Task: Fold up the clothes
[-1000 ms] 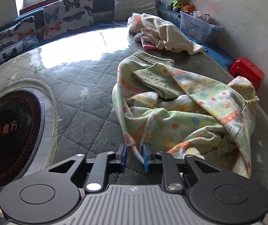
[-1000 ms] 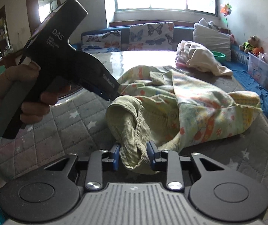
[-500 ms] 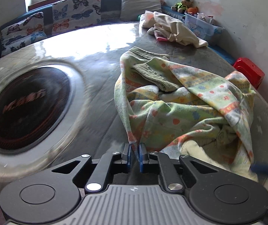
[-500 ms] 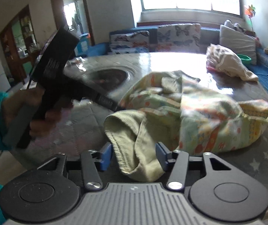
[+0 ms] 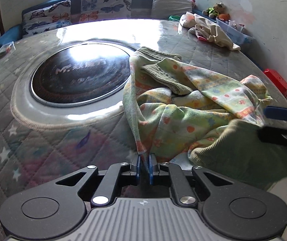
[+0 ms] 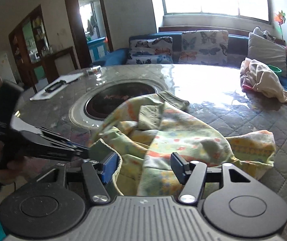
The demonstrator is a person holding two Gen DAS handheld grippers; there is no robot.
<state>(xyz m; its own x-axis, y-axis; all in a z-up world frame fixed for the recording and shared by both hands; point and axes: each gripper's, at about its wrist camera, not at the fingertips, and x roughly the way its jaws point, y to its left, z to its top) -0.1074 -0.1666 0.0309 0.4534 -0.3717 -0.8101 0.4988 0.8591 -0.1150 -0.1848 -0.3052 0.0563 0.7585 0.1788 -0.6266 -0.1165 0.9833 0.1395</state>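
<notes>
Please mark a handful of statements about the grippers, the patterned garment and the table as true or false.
1. The left gripper is shut on an edge of the pastel patterned garment. True.
2. The right gripper is clamped on cloth. False: its jaws stand wide open.
3. A beige pile of clothes lies at the table's far side. True.
4. The round black inset in the quilted table is wholly covered by cloth. False: it is mostly bare.
</notes>
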